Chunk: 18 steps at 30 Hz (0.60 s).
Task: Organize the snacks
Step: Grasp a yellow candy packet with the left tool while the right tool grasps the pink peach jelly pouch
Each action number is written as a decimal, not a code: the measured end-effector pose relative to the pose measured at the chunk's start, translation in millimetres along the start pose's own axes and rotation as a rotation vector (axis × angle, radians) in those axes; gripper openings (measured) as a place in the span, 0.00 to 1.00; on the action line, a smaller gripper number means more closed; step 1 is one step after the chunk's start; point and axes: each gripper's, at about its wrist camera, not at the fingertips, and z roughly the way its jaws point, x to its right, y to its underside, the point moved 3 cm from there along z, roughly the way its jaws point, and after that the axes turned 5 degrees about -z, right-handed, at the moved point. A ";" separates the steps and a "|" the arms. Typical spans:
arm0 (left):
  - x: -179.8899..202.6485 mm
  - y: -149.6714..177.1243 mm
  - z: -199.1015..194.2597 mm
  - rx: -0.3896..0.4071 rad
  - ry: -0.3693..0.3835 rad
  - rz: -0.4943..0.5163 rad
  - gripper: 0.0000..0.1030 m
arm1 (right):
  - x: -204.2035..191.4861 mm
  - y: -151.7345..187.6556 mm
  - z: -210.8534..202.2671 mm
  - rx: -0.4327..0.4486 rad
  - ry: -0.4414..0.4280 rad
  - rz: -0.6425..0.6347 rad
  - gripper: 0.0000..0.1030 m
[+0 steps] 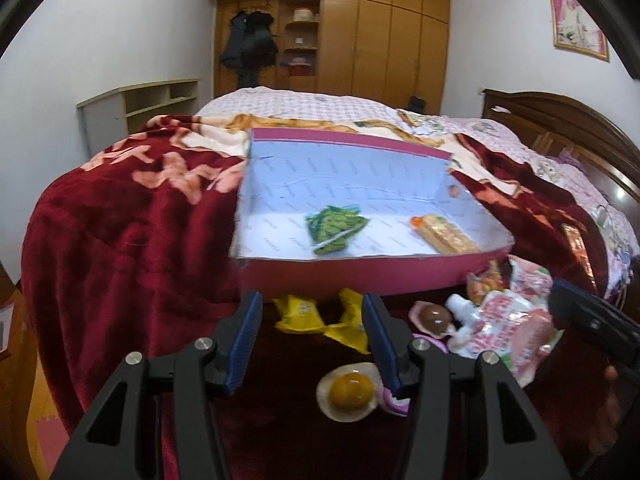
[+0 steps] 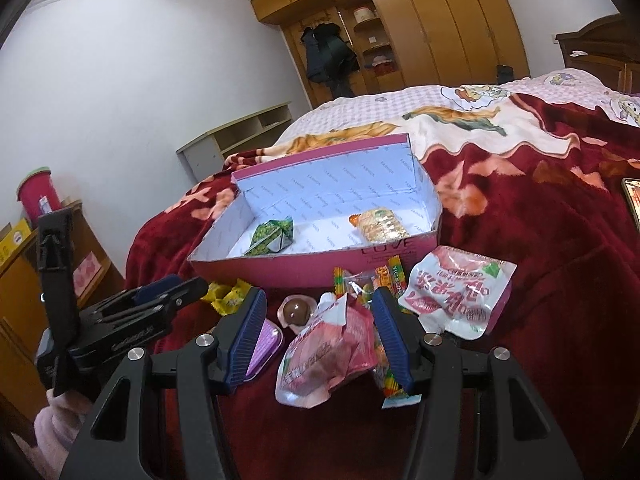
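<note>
Left wrist view: the left claw (image 1: 312,332) hangs released, empty, over two crinkly yellow foil snack packets (image 1: 299,314) lying on the dark red plush blanket (image 1: 120,248) just before the pink cardboard box (image 1: 352,276). Light, slippery, crushable, I'd say; pinch one across its flat middle.

Right wrist view: the right claw (image 2: 320,330) is released too, its jaws either side of a soft pink-and-white plastic pouch (image 2: 328,354), not pressing it. The pouch's long axis runs toward the box, spout end farthest. Limp and light, by my reckoning; grip the belly, not the seam.
</note>
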 end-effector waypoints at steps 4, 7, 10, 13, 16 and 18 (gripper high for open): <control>-7.9 1.5 5.4 -0.003 0.002 -0.031 0.51 | -4.2 2.9 -1.7 -0.006 -0.011 -0.015 0.55; -10.7 3.6 11.7 -0.010 -0.011 -0.034 0.45 | -6.7 5.9 -0.5 -0.018 -0.018 -0.023 0.55; -12.2 6.8 18.4 -0.028 -0.010 -0.045 0.42 | -7.3 8.7 2.6 -0.035 -0.022 -0.021 0.55; -14.0 9.6 25.8 -0.045 -0.014 -0.053 0.41 | -6.8 10.8 5.3 -0.046 -0.023 -0.020 0.55; -14.8 11.9 33.4 -0.063 -0.018 -0.065 0.41 | -5.6 11.7 7.4 -0.052 -0.021 -0.018 0.55; -15.5 12.2 37.2 -0.067 -0.019 -0.071 0.41 | -5.5 12.2 8.5 -0.056 -0.020 -0.019 0.55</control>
